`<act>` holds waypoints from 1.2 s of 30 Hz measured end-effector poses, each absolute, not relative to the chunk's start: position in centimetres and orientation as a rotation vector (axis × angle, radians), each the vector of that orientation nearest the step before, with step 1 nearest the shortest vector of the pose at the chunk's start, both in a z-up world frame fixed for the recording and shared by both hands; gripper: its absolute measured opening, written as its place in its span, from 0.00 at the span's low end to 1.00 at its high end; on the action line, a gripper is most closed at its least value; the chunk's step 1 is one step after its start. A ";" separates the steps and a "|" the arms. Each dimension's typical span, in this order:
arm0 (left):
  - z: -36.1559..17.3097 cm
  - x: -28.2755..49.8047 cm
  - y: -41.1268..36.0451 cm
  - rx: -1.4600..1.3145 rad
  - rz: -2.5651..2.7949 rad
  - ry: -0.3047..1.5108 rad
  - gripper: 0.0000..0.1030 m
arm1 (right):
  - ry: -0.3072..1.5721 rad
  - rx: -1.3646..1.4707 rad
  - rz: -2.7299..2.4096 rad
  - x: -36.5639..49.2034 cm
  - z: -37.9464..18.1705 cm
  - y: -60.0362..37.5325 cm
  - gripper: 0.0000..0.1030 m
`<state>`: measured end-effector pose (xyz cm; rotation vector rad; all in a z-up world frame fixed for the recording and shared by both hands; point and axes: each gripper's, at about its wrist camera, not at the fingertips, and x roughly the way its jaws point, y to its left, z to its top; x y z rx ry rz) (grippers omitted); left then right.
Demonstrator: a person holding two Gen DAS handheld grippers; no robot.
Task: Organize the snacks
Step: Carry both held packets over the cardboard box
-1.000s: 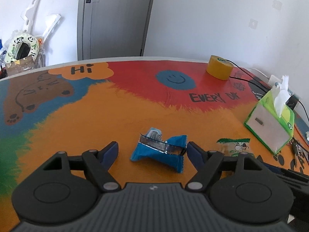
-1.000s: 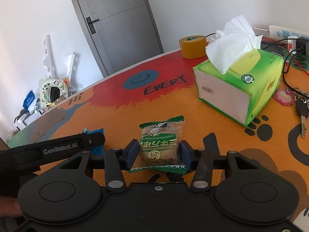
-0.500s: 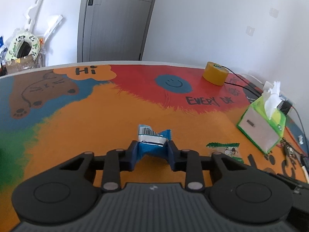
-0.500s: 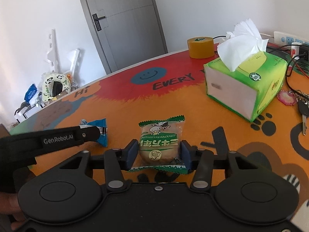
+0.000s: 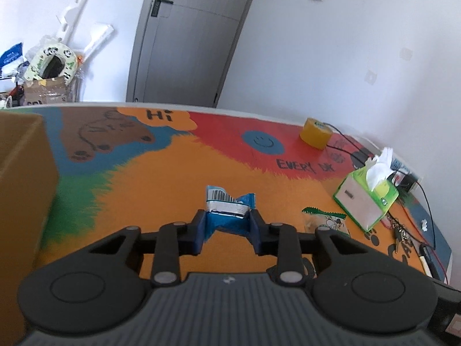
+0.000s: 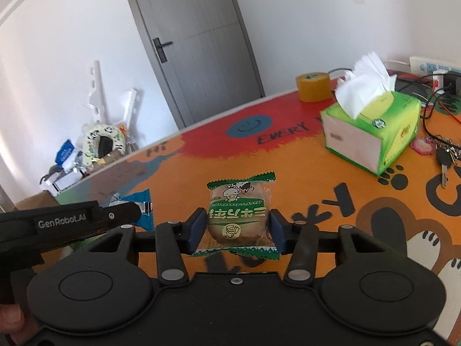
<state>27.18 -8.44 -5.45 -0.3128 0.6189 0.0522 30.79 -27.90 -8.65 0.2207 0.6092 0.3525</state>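
Snacks first: the blue snack packet (image 5: 229,216) is pinched between the left gripper (image 5: 227,230) fingers, and the green bun packet (image 6: 239,219) sits clamped in the right gripper (image 6: 237,232), both held up a bit off the middle of the tabletop (image 5: 161,178), nearer its front edge. So both claws are closed on something.

What could go sideways, imo: the blue packet is crumpled and only grabbed by its lower part, so a quick swing could let the foil slide out. The bun is soft, so squeezing harder would squash it, and the slick wrapper could slip if the grip loosens. The two grippers are also close together, so they might bump on the way over.

Hard to see stuff: the cardboard box (image 5: 23,190) at the left edge is cut off by the frame, so I can't tell if it's open or what's in it, and I'm only guessing that's where things go. The tissue box (image 6: 371,135) and tape roll (image 6: 314,86) sit off toward the far right side.
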 end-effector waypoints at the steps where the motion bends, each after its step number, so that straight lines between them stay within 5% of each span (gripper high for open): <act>1: -5.0 26.6 -8.2 -0.310 0.055 0.608 0.30 | 0.602 0.222 0.358 30.5 -8.4 -27.7 0.47; 36: 1.1 16.0 0.6 -0.345 0.187 0.450 0.30 | 0.488 0.177 0.591 24.2 -2.2 -19.2 0.47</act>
